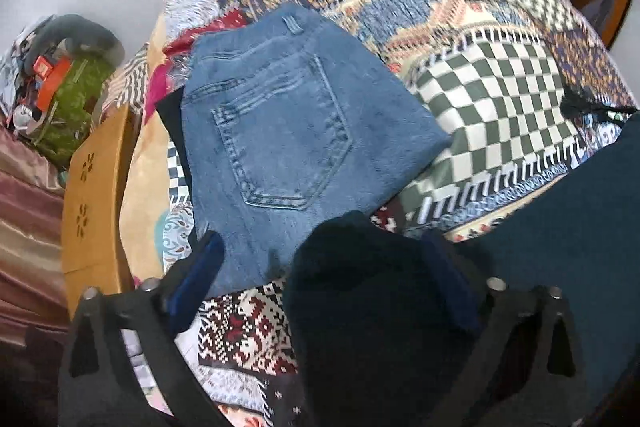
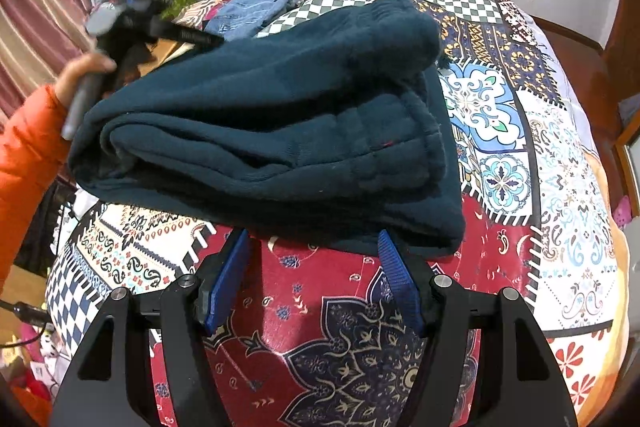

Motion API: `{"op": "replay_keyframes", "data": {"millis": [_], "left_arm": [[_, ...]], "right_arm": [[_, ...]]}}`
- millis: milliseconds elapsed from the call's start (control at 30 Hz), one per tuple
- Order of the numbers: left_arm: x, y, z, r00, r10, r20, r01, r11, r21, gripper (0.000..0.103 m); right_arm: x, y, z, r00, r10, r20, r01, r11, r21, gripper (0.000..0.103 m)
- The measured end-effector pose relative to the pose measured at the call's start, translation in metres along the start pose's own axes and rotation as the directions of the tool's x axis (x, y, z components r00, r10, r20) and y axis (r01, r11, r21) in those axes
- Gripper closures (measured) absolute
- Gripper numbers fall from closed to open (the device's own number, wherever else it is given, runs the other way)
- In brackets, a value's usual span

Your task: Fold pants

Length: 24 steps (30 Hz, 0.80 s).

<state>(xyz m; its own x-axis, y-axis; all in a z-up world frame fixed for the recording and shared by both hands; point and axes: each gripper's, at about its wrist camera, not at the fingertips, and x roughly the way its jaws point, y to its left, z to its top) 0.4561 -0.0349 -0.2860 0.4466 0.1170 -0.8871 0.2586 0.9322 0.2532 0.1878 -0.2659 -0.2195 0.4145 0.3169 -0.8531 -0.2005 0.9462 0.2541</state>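
I judge the fold nearly done: the dark teal pants (image 2: 272, 131) lie stacked in layers on the bed's patchwork quilt (image 2: 540, 147), folded jeans (image 1: 288, 123) beyond. My right claw (image 2: 316, 279) stands apart, empty, just before the bundle. Left claw (image 1: 336, 287) — spread around teal cloth, not clamped. No containers I can make out.

Your left wrist view is smeared by motion blur, worst across the patchwork patterned bedspread (image 1: 492, 75) near the top. Your right wrist view is sharp, evenly lit by soft daylight, with fisheye bending and dark corners.
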Motion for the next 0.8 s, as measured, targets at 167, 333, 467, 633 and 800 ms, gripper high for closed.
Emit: {"op": "replay_keyframes", "data": {"millis": [167,333,467,633,800], "left_arm": [[-0.013,0.017,-0.039,0.998,0.051,0.023,-0.051,0.998,-0.023,0.0],[-0.029,0.053,-0.087,0.998,-0.032,-0.047,0.026,0.99,-0.135,0.001],[-0.058,0.056,-0.128,0.994,-0.092,-0.061,0.082,0.986,-0.145,0.009],[-0.093,0.037,-0.153,0.987,-0.15,-0.062,0.141,0.981,-0.13,0.022],[-0.11,0.014,-0.156,0.978,-0.199,-0.062,0.187,0.969,-0.164,0.023]], "right_arm": [[0.002,-0.002,0.003,1.0,-0.006,-0.013,0.006,1.0,-0.001,0.04],[-0.007,0.0,-0.002,1.0,-0.021,-0.001,0.021,0.999,-0.025,0.04],[-0.022,0.006,-0.008,0.998,-0.046,0.035,0.048,0.997,-0.055,0.04],[-0.042,0.014,-0.007,0.992,-0.073,0.099,0.081,0.993,-0.086,0.04],[-0.057,0.023,-0.005,0.987,-0.058,0.152,0.068,0.996,-0.062,0.038]]}}
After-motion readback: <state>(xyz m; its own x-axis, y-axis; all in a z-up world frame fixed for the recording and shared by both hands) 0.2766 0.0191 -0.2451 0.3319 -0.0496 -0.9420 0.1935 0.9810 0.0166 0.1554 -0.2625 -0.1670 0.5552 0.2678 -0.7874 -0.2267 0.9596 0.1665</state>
